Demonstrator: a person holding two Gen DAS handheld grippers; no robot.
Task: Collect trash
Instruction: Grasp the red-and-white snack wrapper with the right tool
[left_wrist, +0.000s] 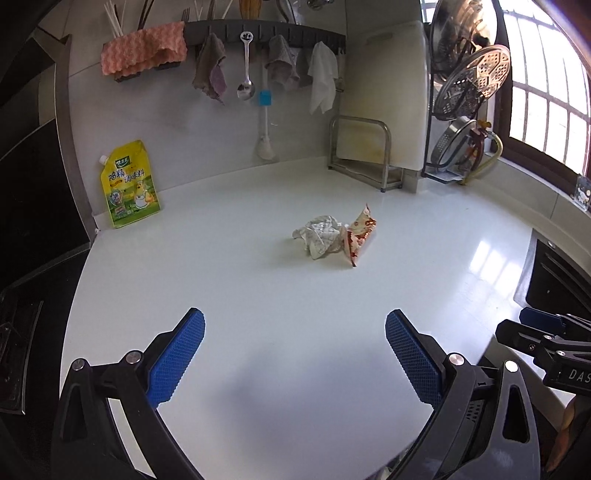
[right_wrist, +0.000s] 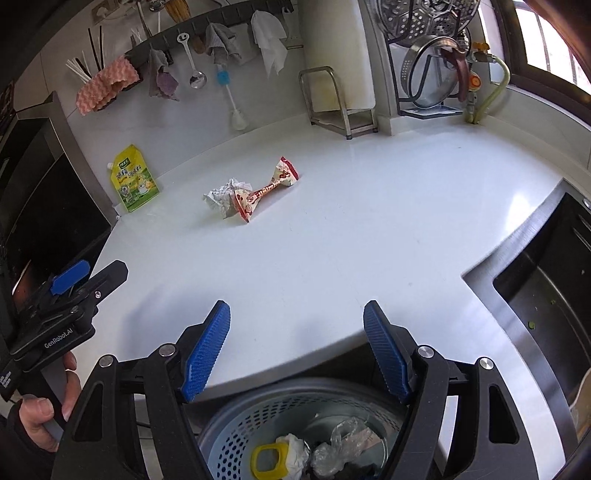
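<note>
Both grippers, left gripper (left_wrist: 294, 334) and right gripper (right_wrist: 296, 328), have fingers spread wide; I'd pinch the wrapper (right_wrist: 266, 189) mid-frame at its twisted waist (paper ball (right_wrist: 221, 197) touches it).

Trash on the counter: two, a crumpled paper (left_wrist: 320, 236) touching a twisted snack wrapper (left_wrist: 358, 233)
Seasoning pouches: one yellow seasoning pouch (left_wrist: 129, 184), far left
Grippers: two, left gripper (left_wrist: 294, 363) and right gripper (right_wrist: 296, 352), jaws apart
Hanging cloths: four
Ladles: one ladle (left_wrist: 246, 66)
Bins: one perforated bin (right_wrist: 236, 435), near
</note>
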